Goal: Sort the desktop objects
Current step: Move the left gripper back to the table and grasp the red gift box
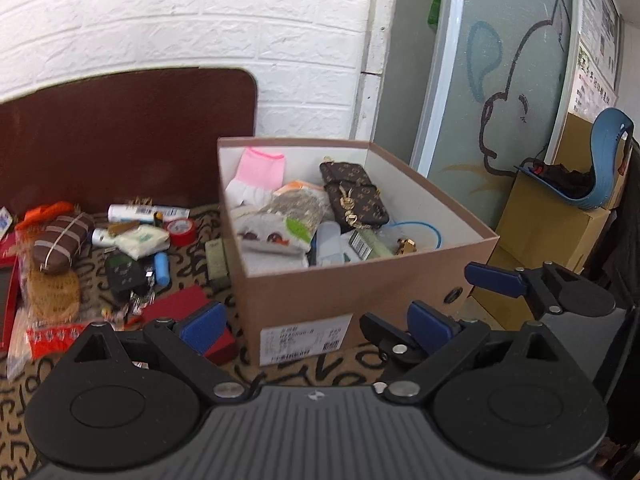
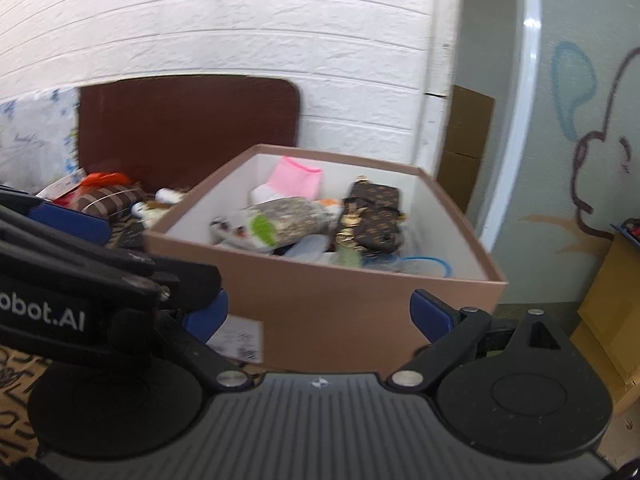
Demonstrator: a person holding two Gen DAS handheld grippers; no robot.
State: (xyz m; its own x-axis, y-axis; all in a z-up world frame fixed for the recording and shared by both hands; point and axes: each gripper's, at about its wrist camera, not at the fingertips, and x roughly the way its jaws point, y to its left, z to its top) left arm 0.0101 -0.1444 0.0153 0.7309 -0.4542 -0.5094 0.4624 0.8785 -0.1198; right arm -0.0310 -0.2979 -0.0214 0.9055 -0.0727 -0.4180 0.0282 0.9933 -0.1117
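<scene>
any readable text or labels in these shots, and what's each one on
"obot.AI", cut off at the picture's left edge: on the left gripper.
White label on the cardboard box: too blurred to read.
Posters on the wall: too small to read.
Barcoded white tube: unreadable.

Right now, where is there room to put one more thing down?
The patterned cloth lies bare in front of the cardboard box, by its label. Inside, white floor shows at the front-left corner. Left of the box, the pile around the red tape roll is crowded.

Both wrist views look slightly downward, close on the same cardboard box (image 1: 340, 280).
</scene>
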